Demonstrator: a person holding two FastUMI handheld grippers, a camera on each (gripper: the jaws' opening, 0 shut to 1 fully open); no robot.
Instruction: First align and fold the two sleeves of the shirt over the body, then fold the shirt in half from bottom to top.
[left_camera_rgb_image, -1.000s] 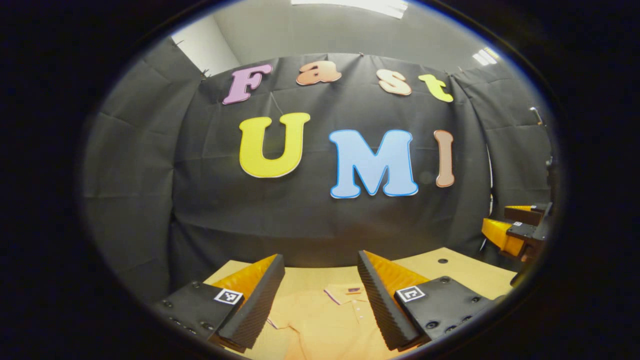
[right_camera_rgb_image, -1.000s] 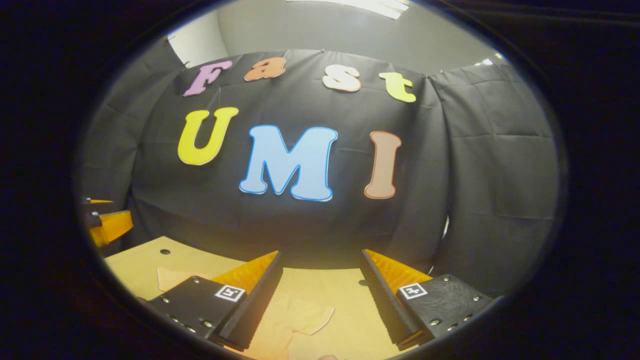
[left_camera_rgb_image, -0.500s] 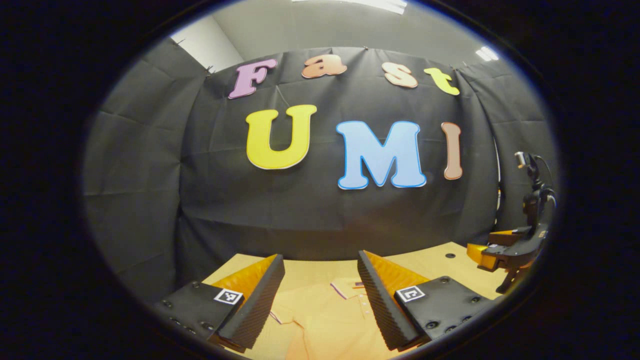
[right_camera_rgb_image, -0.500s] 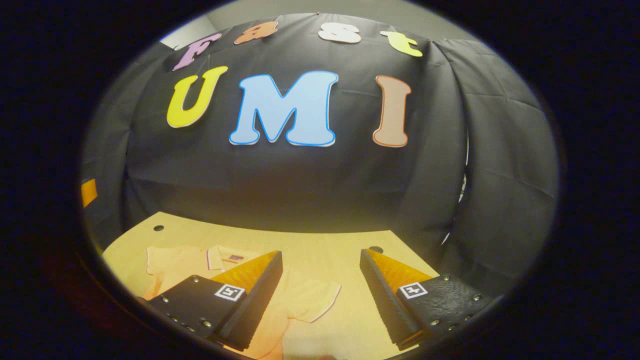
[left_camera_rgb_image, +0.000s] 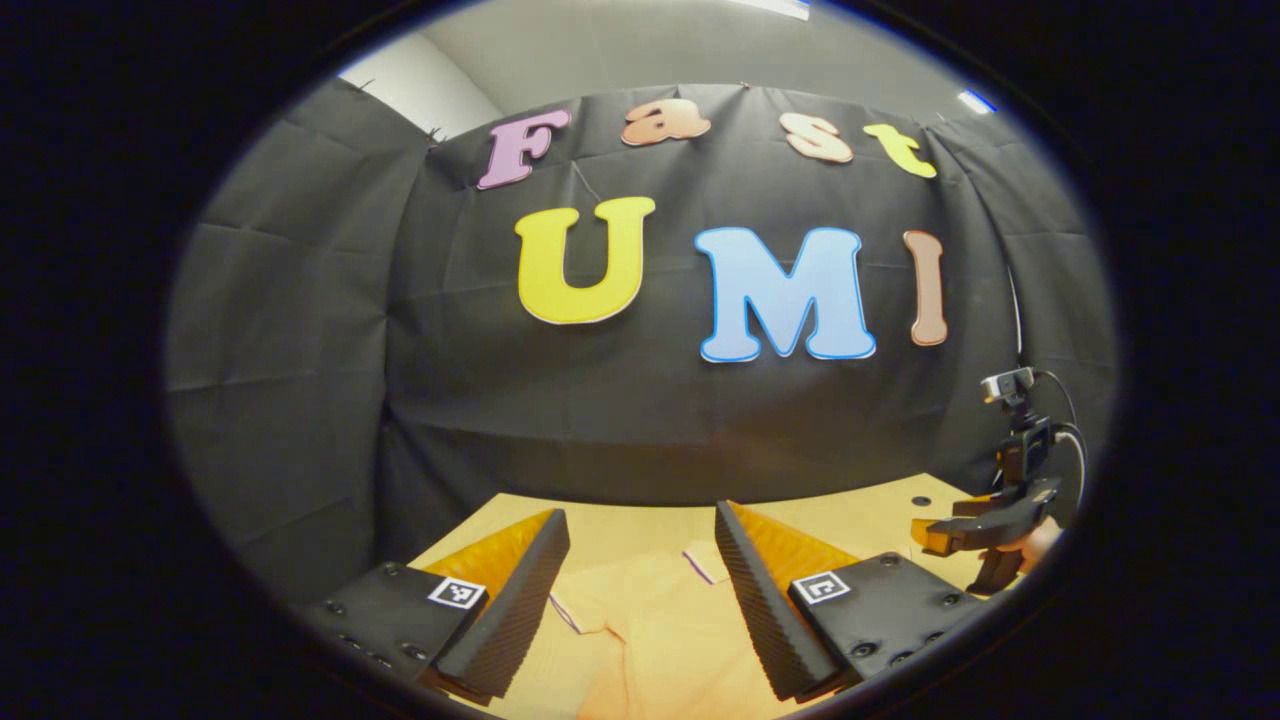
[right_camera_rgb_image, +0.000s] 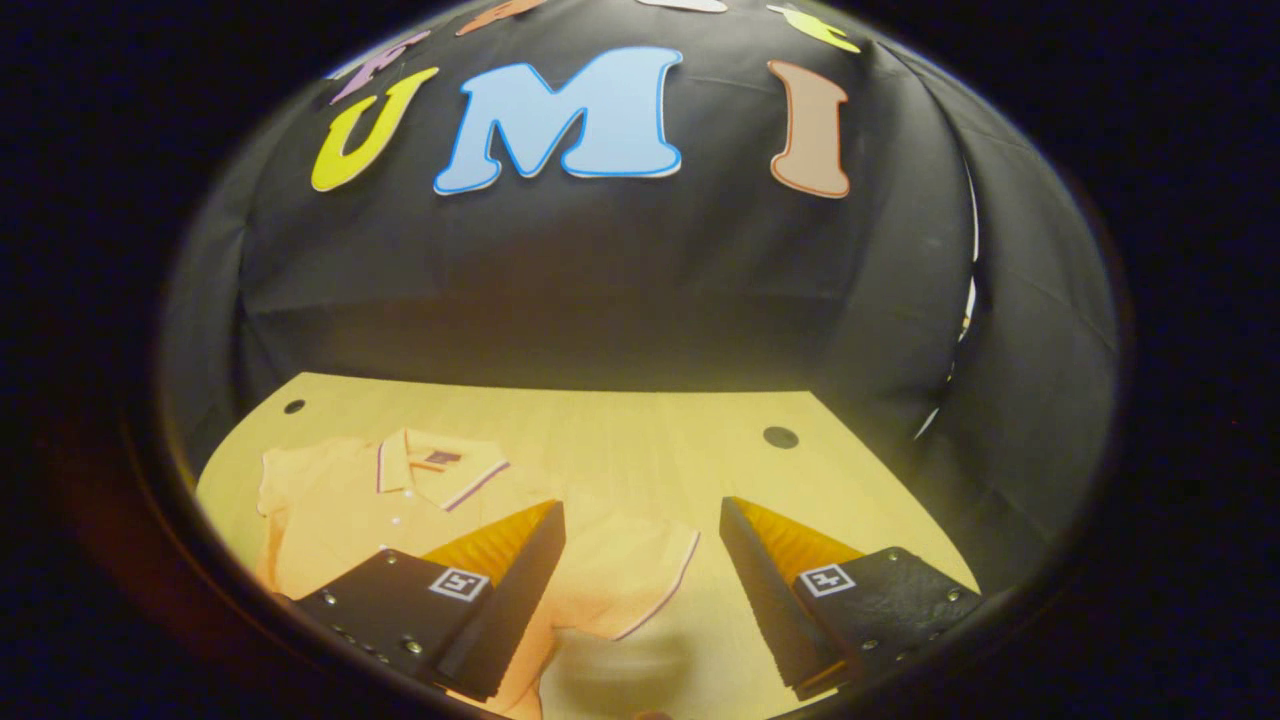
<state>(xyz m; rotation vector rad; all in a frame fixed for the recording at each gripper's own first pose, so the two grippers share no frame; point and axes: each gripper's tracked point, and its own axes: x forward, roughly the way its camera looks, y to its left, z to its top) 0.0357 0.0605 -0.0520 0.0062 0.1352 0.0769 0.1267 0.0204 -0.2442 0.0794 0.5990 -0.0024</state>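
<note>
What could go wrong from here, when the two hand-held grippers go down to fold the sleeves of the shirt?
1. The right hand-held gripper is open above the sleeve, whose trimmed hem lies flat on the table. The fingers may slide over the thin cloth, or pinch the body layer too.
2. The left hand-held gripper hangs open nearer the collar than its sleeve, so the two folds may end uneven.

Shirt (right_camera_rgb_image: 340, 510) hem & left sleeve cut off, btm edge.
</note>
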